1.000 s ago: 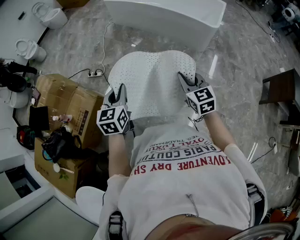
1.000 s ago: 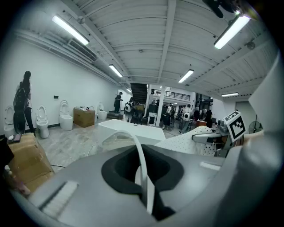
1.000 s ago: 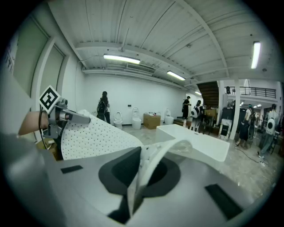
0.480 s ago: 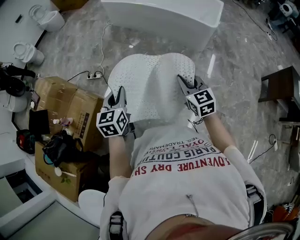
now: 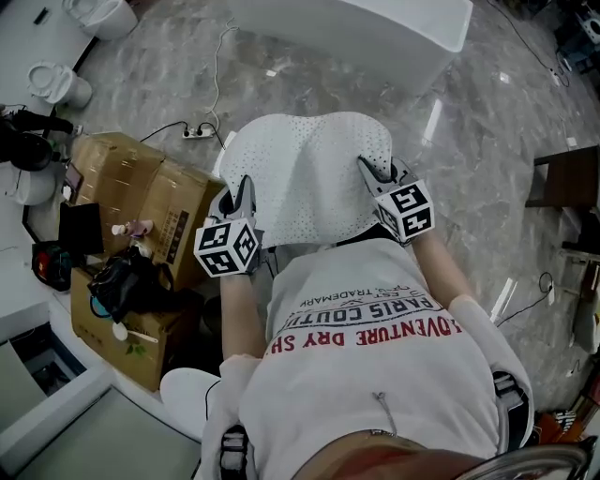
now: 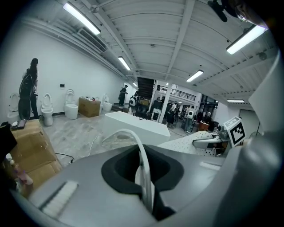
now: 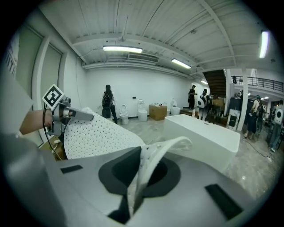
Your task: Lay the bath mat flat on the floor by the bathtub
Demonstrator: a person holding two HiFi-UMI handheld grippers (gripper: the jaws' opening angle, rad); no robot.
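White perforated bath mat [image 5: 309,173] was held off the floor [image 5: 469,159], short of the bathtub [image 5: 375,33], edges clamped in left tool [image 5: 244,187] and right tool [image 5: 368,169]. Lowering and flattening apparently not yet done.

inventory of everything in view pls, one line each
bath mat: 1, white, perforated, held between both tongs
bathtub: 1, white, on the floor beyond the mat
cardboard boxes: at least 2, brown, person's left
toilets: at least 2, white, far upper left
power strip: 1, white, floor by the boxes
table: 1, dark, right edge
left tongs: 1, grey, shut on mat's left edge
right tongs: 1, grey, shut on mat's right edge
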